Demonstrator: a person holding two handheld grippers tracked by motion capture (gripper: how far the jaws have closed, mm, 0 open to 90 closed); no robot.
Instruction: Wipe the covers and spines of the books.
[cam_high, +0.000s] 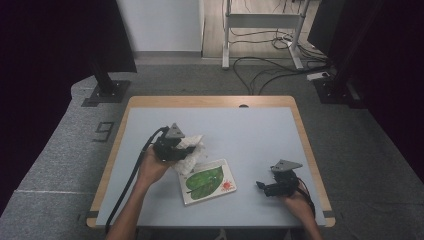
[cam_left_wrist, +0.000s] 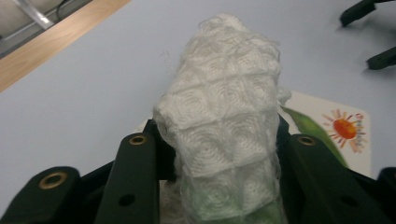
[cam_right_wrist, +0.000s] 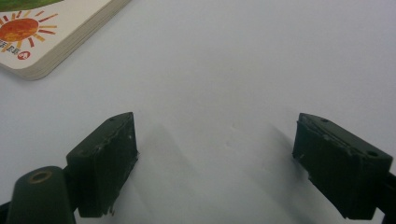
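Tissue wad (cam_left_wrist: 224, 121), white, quilted, pinched between closed jaws of left gripper (cam_high: 181, 148), held just above book's far-left corner. Book (cam_high: 207, 182) flat on table (cam_high: 250, 130), green leaf and red sun on cover. Right gripper (cam_high: 265, 187) right of book, near it, jaws wide apart, nothing between them, just over tabletop.

Left of the frame's centre, the left gripper (cam_high: 176, 145) clasps a crumpled white cloth (cam_high: 192, 152) over the upper corner of a leaf-cover book (cam_high: 207, 181). At lower right, the right gripper (cam_high: 262, 186) rests on the blue tabletop (cam_high: 250, 135), well apart.
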